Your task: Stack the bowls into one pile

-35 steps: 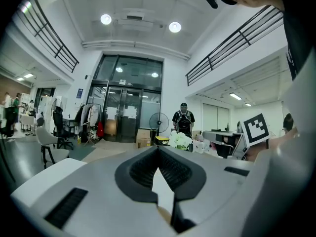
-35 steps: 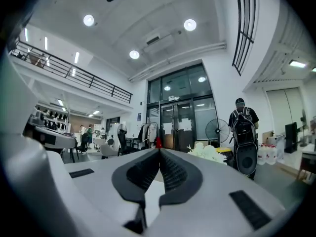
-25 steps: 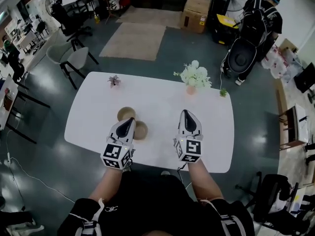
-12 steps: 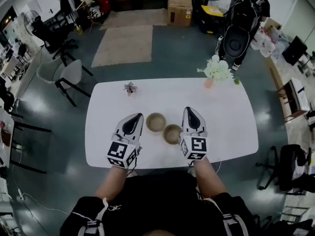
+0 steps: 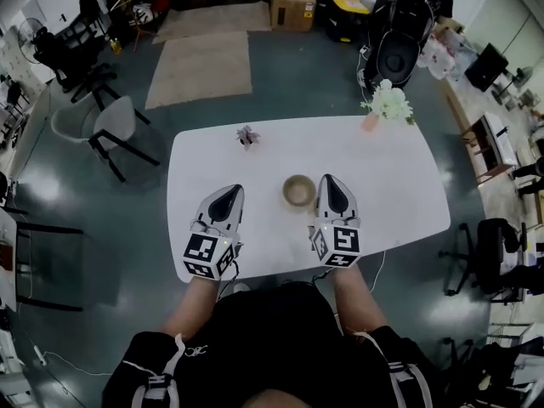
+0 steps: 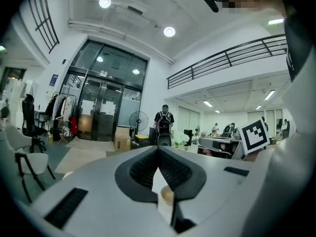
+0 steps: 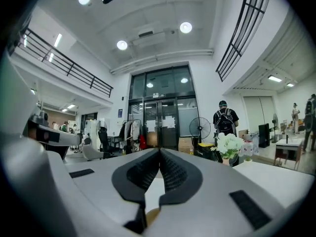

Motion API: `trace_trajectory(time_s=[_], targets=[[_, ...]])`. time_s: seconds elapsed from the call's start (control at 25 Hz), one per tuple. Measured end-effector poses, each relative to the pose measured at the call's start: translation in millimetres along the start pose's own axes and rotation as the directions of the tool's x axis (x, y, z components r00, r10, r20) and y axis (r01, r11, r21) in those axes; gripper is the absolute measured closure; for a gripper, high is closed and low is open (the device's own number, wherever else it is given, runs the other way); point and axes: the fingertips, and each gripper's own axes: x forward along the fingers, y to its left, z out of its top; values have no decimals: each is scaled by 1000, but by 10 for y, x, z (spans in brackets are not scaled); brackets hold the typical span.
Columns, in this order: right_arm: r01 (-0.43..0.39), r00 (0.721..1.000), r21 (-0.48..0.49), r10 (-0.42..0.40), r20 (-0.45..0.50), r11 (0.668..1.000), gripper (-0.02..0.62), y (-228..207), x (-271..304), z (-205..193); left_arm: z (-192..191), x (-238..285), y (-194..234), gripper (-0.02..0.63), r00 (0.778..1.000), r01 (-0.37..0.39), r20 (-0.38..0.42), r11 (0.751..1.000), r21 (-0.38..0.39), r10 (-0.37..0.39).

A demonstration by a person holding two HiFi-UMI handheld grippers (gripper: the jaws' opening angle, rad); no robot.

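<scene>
Both sets of jaws are pinched closed, nothing in them. Your left gripper (image 5: 231, 192) and right gripper (image 5: 328, 181) hover over the white table (image 5: 391, 177). The one tan bowl (image 5: 298, 191) I can see sits between them, just beside the right. It looks light and stiff, so I'd pinch the rim.

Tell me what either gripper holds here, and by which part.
Nothing is held: the left gripper and right gripper are both shut and empty, with the bowl resting on the table.
</scene>
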Motion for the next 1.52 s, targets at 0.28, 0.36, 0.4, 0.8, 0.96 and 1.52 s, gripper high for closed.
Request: trace_trajectory(time_s=[0.28, 0.36, 0.4, 0.8, 0.96, 1.52], targets=[[-113, 988, -35, 108, -113, 993, 476, 209, 132, -210, 14, 84, 49, 594, 1000, 21, 11, 1000, -10, -21], [-171, 969, -81, 153, -194, 982, 444, 273, 210, -401, 7, 105, 49, 594, 1000, 18, 13, 1000, -7, -18], [-198, 958, -116, 167, -235, 973, 438, 309, 243, -501, -5, 105, 57, 594, 1000, 14, 12, 1000, -6, -14], [-582, 641, -345, 155, -752, 736, 375, 598, 300, -2037, -67, -53, 353, 594, 997, -83, -8, 997, -6, 83], [-640, 580, -415, 53, -813, 647, 378, 547, 328, -2423, -98, -160, 443, 594, 993, -115, -16, 993, -9, 115], [-652, 490, -447, -109, -865, 612, 544, 487, 421, -2906, -126, -490, 629, 594, 984, -177, -29, 984, -13, 177]])
